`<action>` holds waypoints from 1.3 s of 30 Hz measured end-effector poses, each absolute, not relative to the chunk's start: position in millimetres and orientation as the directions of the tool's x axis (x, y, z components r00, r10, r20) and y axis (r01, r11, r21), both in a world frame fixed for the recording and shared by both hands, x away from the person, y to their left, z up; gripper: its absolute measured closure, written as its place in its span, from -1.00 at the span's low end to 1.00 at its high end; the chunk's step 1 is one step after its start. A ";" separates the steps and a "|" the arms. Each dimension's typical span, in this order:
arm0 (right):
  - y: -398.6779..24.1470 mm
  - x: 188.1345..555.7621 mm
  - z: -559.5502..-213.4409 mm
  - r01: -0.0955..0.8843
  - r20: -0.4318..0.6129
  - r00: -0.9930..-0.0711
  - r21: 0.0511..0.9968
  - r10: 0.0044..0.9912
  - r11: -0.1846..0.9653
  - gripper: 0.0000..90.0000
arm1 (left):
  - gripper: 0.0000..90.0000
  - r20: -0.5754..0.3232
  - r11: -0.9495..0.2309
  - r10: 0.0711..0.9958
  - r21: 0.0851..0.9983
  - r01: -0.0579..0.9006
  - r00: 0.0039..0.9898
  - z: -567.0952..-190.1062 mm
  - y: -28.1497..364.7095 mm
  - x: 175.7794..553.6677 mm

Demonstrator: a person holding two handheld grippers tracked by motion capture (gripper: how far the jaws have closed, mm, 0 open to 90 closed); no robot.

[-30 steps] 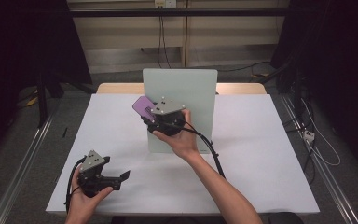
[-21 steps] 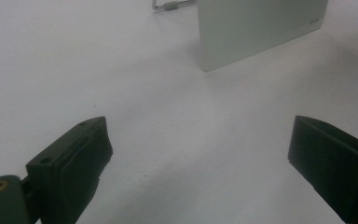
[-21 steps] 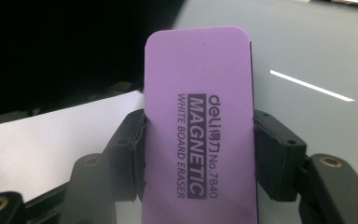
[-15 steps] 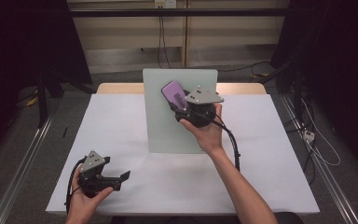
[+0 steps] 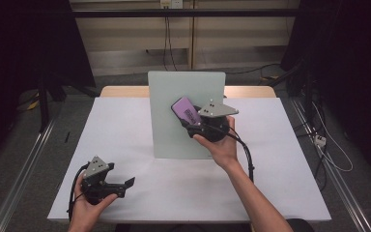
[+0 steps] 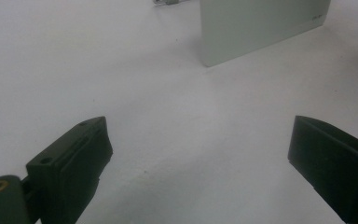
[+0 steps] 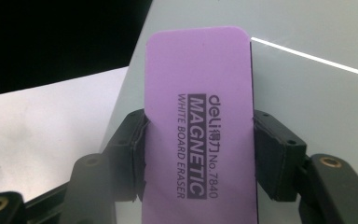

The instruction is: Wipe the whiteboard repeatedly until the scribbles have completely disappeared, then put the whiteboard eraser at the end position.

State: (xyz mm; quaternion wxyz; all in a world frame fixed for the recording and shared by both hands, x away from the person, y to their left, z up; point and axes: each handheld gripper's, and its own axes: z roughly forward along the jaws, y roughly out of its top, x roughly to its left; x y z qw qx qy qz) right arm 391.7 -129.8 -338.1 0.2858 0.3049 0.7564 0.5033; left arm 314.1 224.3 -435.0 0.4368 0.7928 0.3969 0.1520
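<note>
Nearest, at the front left corner of the white worktop (image 5: pixel 140 203): left hand-held gripper (image 5: pixel 125 185), gripped by a hand that enters from the bottom edge, resting low on the surface with a grey three-cornered plate on top and a cable looping off behind. Jaws spread wide with nothing between them; in the left gripper view (image 6: pixel 198 154), bare white worktop (image 6: pixel 177 121) between the two black jaws and the lower corner of the pale board (image 6: pixel 261 23) further off.

Further in, right of centre: right forearm reaching forward from the bottom edge, right hand-held gripper (image 5: pixel 189 120) raised in front of the whiteboard (image 5: pixel 174 96), cable trailing back along the wrist. Clamped on a purple eraser (image 5: pixel 185 110), held by its two long sides with its free end pointing up and to the left. Seen from the right gripper view (image 7: pixel 198 154): eraser (image 7: pixel 200 107) pinched between both black pads, its printed face toward the camera, lettering reading "deli", "MAGNETIC", "WHITE BOARD ERASER No. 7840". Eraser against or just in front of the board's pale green face (image 7: pixel 317 107); contact not clear.

Behind that: board standing upright on the worktop near its middle, a strip of wooden table edge (image 5: pixel 121 91) past it.

Farthest: grey floor, cables, a pale wall.
</note>
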 end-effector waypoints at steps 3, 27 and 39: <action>-131.4 387.1 -338.2 0.170 -0.126 -0.656 0.936 0.744 0.309 -0.06 | -0.88 -0.101 -0.312 0.761 0.810 0.497 0.641 -434.2 225.9 314.4; -149.3 368.7 -349.9 0.253 -0.075 -0.726 0.895 0.683 0.367 -0.06 | -0.88 -0.091 -0.312 0.768 0.811 0.496 0.633 -433.5 225.9 313.2; -149.7 362.1 -359.2 0.283 -0.054 -0.757 0.872 0.651 0.400 -0.06 | -0.88 -0.105 -0.303 0.766 0.812 0.500 0.634 -434.2 225.8 312.6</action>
